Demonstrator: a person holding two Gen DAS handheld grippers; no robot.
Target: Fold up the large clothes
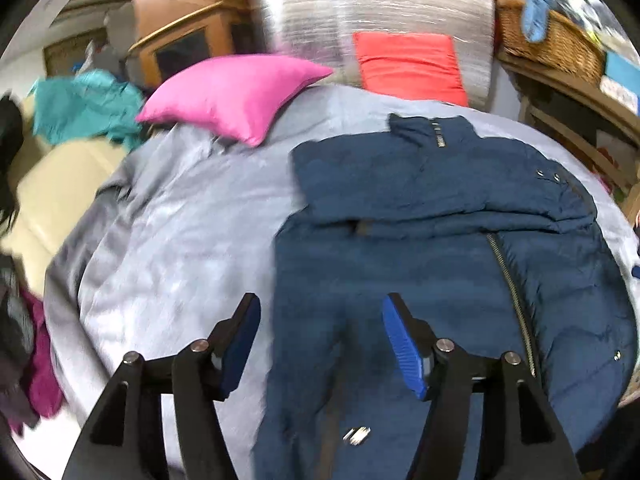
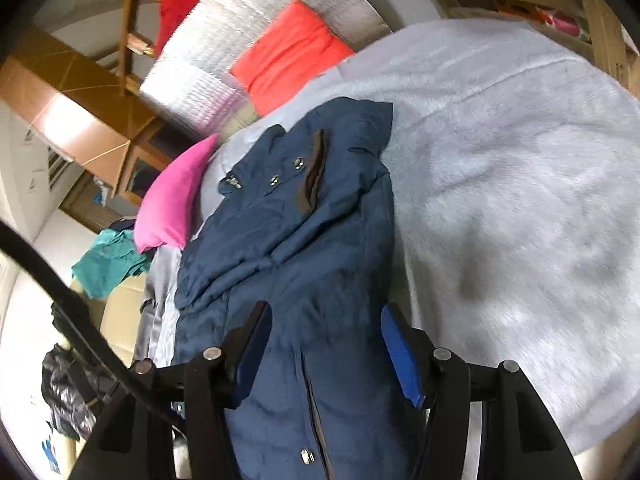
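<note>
Blue-padded fingers (image 1: 402,350) of the left gripper (image 1: 322,344) stood wide apart and empty above the lower part of a navy padded jacket (image 1: 440,264), which lay spread on a pale grey blanket (image 1: 180,232). Its left finger hung over the blanket, just beyond the jacket's edge; its right finger hung over the cloth. One sleeve lay folded across the jacket's chest ahead of the fingertips, and a metal zipper (image 1: 510,276) ran down to the right of them. The right gripper (image 2: 322,348) was likewise spread wide, holding nothing, with the jacket (image 2: 304,248) stretching forward between its fingers (image 2: 398,354) and the blanket (image 2: 520,168) to their right. Farther ahead lay a pink pillow (image 1: 236,94) and a coral pillow (image 1: 410,66), the latter against a silver quilted panel (image 1: 376,12). Teal clothing (image 1: 86,106) lay far to the left, and a wicker basket (image 1: 548,42) stood far right.
</note>
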